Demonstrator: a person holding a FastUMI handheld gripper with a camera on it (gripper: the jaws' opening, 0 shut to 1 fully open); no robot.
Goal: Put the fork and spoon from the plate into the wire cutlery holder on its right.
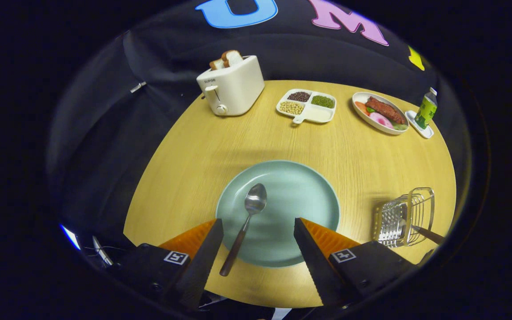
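A pale green plate (300, 195) lies on the wooden table just ahead of my fingers. A spoon (246, 222) with a steel bowl and a dark handle rests on the plate's left part, its handle end hanging over the plate's near rim. My gripper (258, 224) is open above the plate's near edge, and the spoon's handle lies between the fingers, closer to the left one, touching neither. To the plate's right stands the wire cutlery holder (405, 217). A dark handle (427, 234) sticks out of the holder toward the near right.
At the table's far side stand a white toaster (231, 86) with bread slices, a divided dish (307, 106) of beans, an oval dish (380, 113) of food and a green bottle (426, 109) on a small tray. The table's left edge curves away beside the left finger.
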